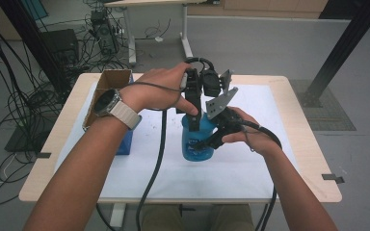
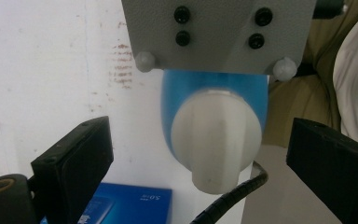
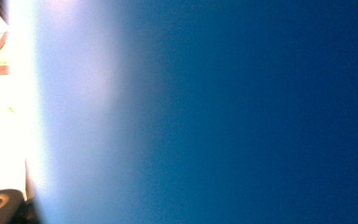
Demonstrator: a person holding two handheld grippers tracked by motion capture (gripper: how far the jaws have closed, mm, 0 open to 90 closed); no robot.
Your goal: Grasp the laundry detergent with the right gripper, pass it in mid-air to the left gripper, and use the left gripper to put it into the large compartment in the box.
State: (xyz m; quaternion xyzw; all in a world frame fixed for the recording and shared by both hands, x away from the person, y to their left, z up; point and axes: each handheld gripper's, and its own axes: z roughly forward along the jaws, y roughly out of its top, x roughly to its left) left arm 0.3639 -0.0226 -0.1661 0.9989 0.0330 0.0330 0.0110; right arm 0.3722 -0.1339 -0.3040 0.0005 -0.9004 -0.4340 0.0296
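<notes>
Left gripper view puts my left gripper (image 2: pixel 200 163) directly over the white cap (image 2: pixel 216 140) of the blue bottle (image 2: pixel 214 88), jaws standing apart on either side of the cap and touching neither flank. From the high view, the bottle (image 1: pixel 197 139) stands upright on the white sheet (image 1: pixel 250 163) near the table's middle, and my right gripper (image 1: pixel 212 132) comes at it from the side; the right gripper view is pressed against blue wall (image 3: pixel 237 112), and I judge those jaws clamped on the bottle's body. Progress, in my assessment: the bottle is steadied and the cap is lined up, but the cap remains seated and ungripped, so closing on it and turning it off are outstanding.

Surface: a light wooden table (image 1: pixel 308 144) under the sheet, which carries faint smudges. An open cardboard box (image 1: pixel 107 91) and a blue carton (image 1: pixel 125 139) stand at the left side. Beyond: grey floor, tangled cables (image 1: pixel 24 101), a second desk (image 1: pixel 173 19), and a black frame post (image 1: pixel 342 48).
</notes>
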